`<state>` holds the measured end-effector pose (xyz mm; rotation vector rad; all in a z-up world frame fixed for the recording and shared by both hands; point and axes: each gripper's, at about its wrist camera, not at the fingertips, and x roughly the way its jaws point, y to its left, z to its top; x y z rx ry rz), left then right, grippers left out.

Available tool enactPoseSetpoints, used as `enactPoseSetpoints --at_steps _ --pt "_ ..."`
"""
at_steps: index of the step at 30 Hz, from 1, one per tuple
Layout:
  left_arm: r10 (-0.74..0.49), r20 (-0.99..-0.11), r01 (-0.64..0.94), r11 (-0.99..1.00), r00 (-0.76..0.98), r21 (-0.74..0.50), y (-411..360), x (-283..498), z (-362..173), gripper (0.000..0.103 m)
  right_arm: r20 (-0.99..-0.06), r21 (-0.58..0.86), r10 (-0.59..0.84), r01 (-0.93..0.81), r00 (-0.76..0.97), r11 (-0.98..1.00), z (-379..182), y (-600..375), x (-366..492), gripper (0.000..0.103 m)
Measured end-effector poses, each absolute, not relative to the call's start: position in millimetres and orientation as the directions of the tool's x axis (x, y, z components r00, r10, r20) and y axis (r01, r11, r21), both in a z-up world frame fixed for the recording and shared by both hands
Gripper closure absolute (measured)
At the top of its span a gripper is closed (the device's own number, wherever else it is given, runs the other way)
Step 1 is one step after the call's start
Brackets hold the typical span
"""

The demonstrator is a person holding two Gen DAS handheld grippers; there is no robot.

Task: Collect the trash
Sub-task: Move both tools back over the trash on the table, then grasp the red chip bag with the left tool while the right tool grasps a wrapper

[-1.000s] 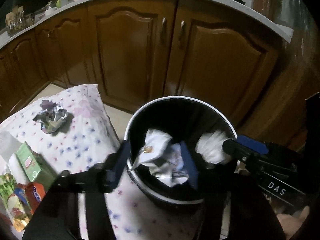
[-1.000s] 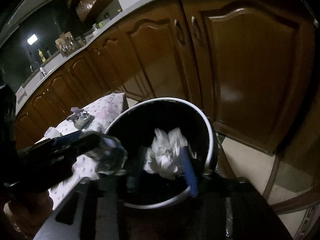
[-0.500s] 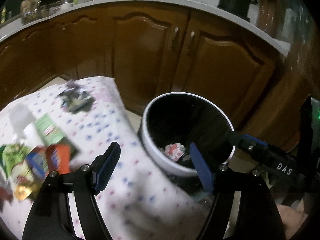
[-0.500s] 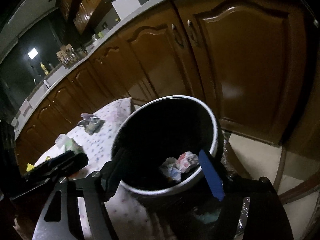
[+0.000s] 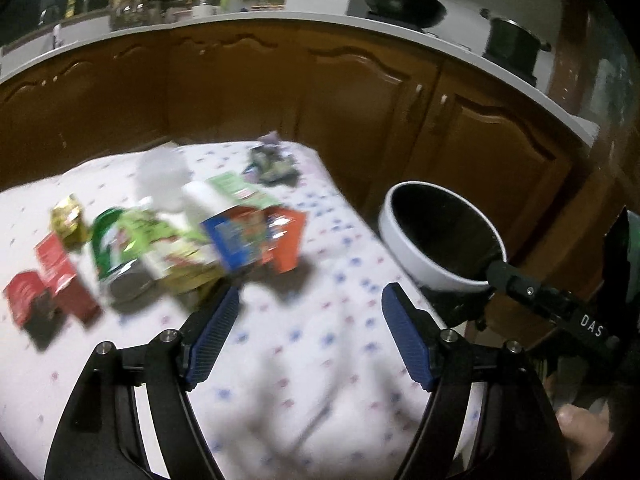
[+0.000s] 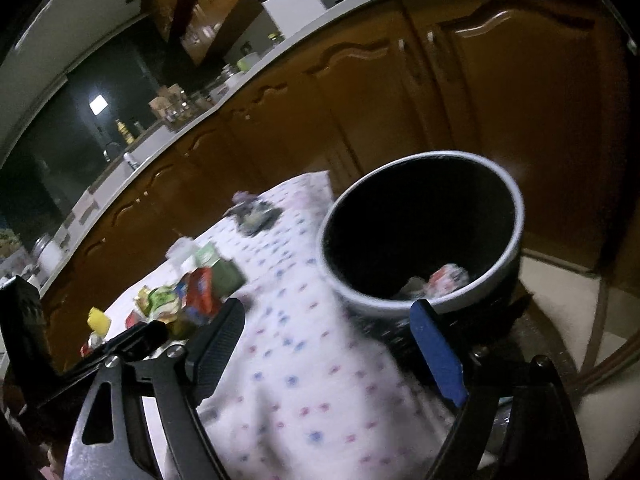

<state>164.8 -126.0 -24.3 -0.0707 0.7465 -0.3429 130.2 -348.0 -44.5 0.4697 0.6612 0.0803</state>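
Note:
My left gripper (image 5: 310,336) is open and empty above the dotted white tablecloth (image 5: 304,360). A blurred pile of cartons and wrappers (image 5: 208,240) lies ahead of it to the left, with a crumpled wrapper (image 5: 272,164) farther back. The white-rimmed black bin (image 5: 440,240) stands to the right of the table. My right gripper (image 6: 328,344) is open and empty just in front of the bin (image 6: 424,232). Crumpled trash (image 6: 444,278) lies inside the bin. The pile also shows in the right wrist view (image 6: 188,296).
Brown kitchen cabinets (image 5: 360,112) run behind the table and bin under a white counter (image 5: 280,24) with a pan and a pot. The other gripper's arm (image 5: 552,308) crosses near the bin. Tiled floor (image 6: 560,300) lies right of the bin.
Both grippers let go of crumpled trash into the bin and opened. The left gripper then swung left and back over the table; the right gripper drew back from the bin.

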Motion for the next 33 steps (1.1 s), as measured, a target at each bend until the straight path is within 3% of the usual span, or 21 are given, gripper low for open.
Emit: enactPoseSetpoints --at_steps 14,33 --pt "-0.214 -0.656 0.068 0.968 0.724 -0.241 -16 135 -29 0.027 -0.584 0.434 0.342 -0.073 0.736 0.898 -52 -266 141 0.017" --pt "-0.052 -0.698 -0.228 0.925 0.714 -0.302 101 165 -44 0.018 -0.598 0.358 0.352 -0.153 0.720 0.921 -46 -206 194 0.017"
